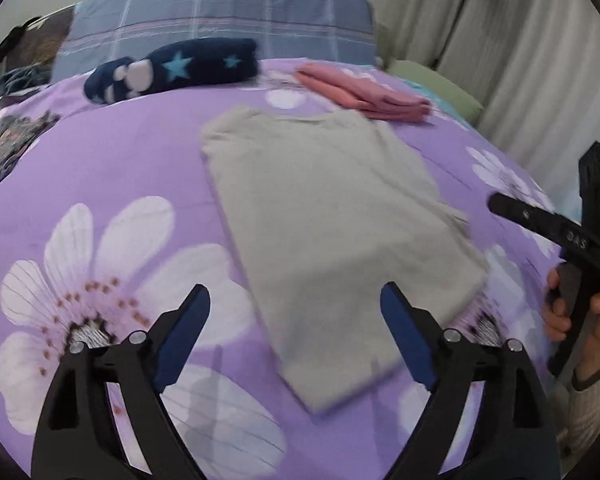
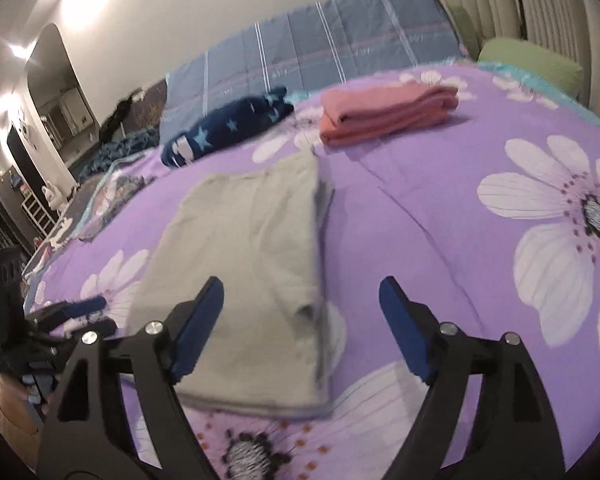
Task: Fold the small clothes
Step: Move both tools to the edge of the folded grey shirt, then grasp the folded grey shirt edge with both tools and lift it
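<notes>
The grey garment [image 1: 332,240] lies folded into a narrow rectangle mid-bed, between both grippers' spread, empty fingers [image 1: 188,332]. The pink garment [image 2: 384,118] sits folded at the far side (the grey likely needs one more fold).

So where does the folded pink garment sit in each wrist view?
Left wrist view: the folded pink garment lies in the upper middle, just beyond the far right corner of the grey folded garment.
Right wrist view: it lies upper right of centre, beyond and to the right of the grey garment.
Shared landmark: the dark blue star-patterned cloth, left of the pink garment in both.
</notes>
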Available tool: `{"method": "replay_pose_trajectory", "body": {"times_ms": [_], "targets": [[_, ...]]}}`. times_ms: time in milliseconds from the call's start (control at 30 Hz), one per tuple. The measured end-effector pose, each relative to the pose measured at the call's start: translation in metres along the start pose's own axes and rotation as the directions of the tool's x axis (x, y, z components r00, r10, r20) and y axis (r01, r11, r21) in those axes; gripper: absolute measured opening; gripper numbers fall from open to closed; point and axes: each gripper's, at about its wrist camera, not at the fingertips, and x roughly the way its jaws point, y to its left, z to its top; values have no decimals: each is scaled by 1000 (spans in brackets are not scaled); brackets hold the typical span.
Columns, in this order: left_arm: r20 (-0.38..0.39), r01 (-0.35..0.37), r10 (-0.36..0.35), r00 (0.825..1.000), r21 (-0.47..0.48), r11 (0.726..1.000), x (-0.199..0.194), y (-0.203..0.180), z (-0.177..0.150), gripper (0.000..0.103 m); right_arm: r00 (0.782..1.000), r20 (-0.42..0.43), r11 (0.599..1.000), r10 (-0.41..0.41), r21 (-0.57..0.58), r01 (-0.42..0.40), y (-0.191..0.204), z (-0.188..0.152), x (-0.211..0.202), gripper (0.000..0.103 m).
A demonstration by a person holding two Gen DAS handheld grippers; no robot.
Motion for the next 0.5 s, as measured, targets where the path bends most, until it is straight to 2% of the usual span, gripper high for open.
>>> {"method": "replay_pose_trajectory", "body": {"times_ms": [133,267,500], "targets": [[-81,-16,14,997,-29,999,27,20,13,87,992,-107,994,63,96,-52,-14,13,29,82],[-111,42,-50,993,-70,997,45,29,24,87,989,-133,996,64,74,-54,-18,24,47,82],[-139,65,-68,988,-24,998,73,26,51,87,973,-182,990,142,31,-139,-14,42,76,83]]}}
